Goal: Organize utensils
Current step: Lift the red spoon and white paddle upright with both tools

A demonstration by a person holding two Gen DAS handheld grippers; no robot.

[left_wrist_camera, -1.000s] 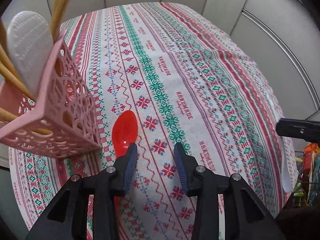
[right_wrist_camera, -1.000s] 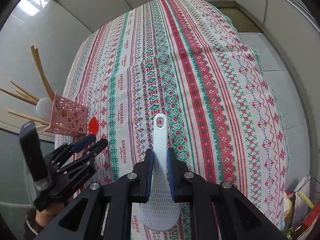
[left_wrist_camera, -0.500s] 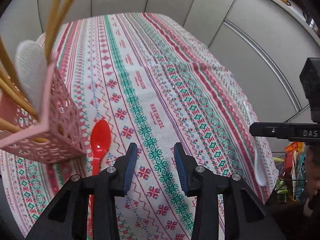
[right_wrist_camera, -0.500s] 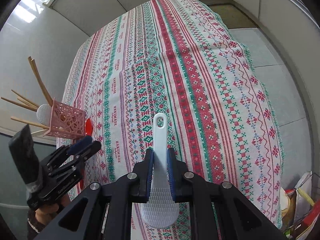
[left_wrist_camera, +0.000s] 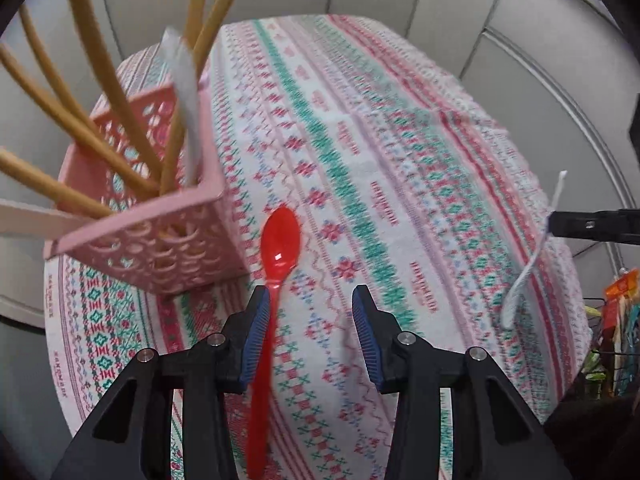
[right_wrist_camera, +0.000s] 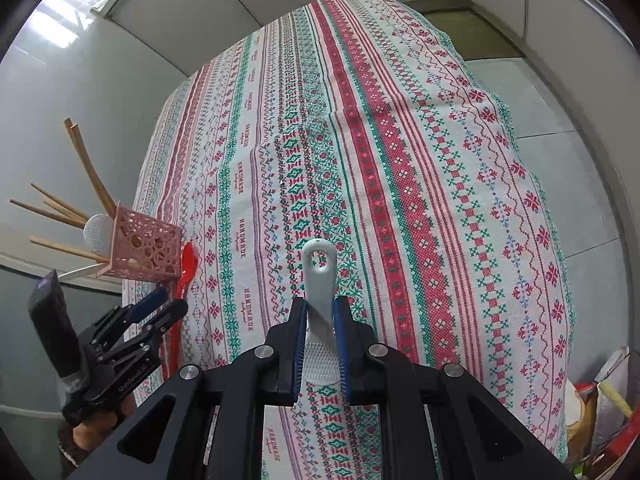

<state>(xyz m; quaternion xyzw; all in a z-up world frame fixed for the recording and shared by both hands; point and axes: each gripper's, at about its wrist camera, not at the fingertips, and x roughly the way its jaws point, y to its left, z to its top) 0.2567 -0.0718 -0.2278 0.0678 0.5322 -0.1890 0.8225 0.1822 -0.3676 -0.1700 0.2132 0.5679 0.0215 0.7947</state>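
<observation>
Pink holder (left_wrist_camera: 152, 240): square plastic basket with pierced lattice walls, standing at the near left corner of a table under a cross-stitch-patterned cloth (left_wrist_camera: 400, 168) in red, green and white bands. It carries several long wooden sticks (left_wrist_camera: 100, 92), splayed outward, and one white dimpled rice paddle (left_wrist_camera: 184, 92). Red spoon (left_wrist_camera: 280, 248): glossy plastic, oval bowl face up, lying flat on the cloth just right of the holder, bowl by the holder's base and handle running back toward the camera. Left gripper (left_wrist_camera: 308, 328): jaws spread apart and empty, ribbed blue pads; the spoon handle lies against the inner face of the left pad, the right pad well clear of it. White paddle (right_wrist_camera: 318, 292): matte plastic with a hanging hole at the handle tip and a studded blade; pinched by its handle in the right gripper (right_wrist_camera: 320, 332), far right of the holder, above the cloth. Coloured packaging (left_wrist_camera: 616, 320) sits beyond the table's right edge.
</observation>
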